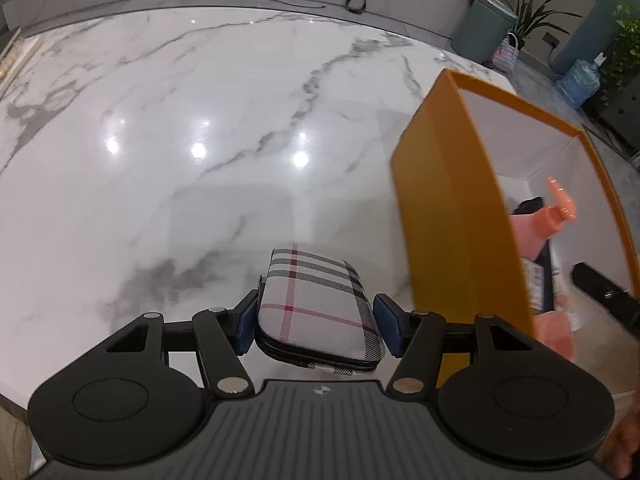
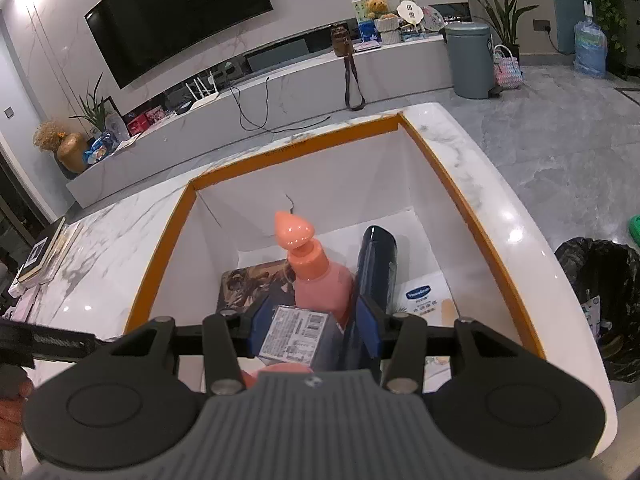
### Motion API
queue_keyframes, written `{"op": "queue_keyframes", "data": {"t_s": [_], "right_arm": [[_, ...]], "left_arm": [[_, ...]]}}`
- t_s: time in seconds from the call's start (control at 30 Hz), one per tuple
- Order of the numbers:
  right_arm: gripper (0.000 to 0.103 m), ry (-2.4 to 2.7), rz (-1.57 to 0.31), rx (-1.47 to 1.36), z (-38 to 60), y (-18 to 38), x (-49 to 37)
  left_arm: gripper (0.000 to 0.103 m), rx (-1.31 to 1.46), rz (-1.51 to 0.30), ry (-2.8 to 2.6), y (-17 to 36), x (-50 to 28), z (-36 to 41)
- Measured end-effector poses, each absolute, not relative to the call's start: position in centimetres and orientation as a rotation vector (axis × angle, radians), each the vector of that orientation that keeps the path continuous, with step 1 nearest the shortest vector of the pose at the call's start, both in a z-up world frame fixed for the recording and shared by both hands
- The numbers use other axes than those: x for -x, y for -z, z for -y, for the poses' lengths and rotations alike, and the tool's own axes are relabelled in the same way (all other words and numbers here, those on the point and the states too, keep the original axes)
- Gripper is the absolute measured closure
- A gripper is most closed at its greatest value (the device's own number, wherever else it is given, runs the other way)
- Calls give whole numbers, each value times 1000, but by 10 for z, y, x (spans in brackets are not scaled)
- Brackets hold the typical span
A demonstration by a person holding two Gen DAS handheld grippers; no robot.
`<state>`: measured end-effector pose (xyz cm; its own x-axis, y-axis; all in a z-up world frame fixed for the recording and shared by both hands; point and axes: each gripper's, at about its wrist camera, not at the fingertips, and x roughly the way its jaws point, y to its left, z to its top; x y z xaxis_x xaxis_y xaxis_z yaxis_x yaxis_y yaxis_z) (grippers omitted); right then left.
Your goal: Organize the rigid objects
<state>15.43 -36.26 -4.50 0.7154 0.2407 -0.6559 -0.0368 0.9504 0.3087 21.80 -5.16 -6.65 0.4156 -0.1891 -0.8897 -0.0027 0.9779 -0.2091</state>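
My left gripper (image 1: 316, 320) is shut on a plaid zip case (image 1: 316, 304), held above the marble table (image 1: 180, 128) just left of the orange box (image 1: 452, 216). My right gripper (image 2: 314, 332) is over the open orange box (image 2: 160, 248) and is shut on a dark box with a printed label (image 2: 296, 336). Inside the orange box stand a pink pump bottle (image 2: 316, 276) and a dark blue cylinder (image 2: 376, 268); a patterned flat item (image 2: 256, 284) and a white Vaseline pack (image 2: 420, 292) lie on the bottom. The pink bottle also shows in the left wrist view (image 1: 540, 224).
A stack of books (image 2: 40, 256) lies at the table's far left edge. A black bin bag (image 2: 600, 292) stands on the floor right of the table. A TV bench with a cable (image 2: 256, 112) runs behind the table.
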Motion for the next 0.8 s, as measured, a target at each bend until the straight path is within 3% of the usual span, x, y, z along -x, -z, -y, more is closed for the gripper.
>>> {"op": "queue_keyframes", "data": {"t_s": [0.4,0.43,0.47,0.53,0.57,0.8], "right_arm": [[56,-132,-747,-268,363,38,-154],[57,-130,-744,-270,364,36,-155],[57,-129,-739,-276,365,35,-156],[57,-123,-727,-278,368,31,-157],[57,-120,-719,-277,369,29,-159],[57,-147,-707,-312,373,36,-161]], "left_arm": [[36,65,-947,276,-4,-213,93],[46,0,-905,273,-11,-212,102],[79,-69,-854,303,-18,-214,111],[83,-82,-852,370,-28,-224,120],[90,-100,-838,385,-33,-228,126],[89,-212,-817,438,-38,-241,151]]}}
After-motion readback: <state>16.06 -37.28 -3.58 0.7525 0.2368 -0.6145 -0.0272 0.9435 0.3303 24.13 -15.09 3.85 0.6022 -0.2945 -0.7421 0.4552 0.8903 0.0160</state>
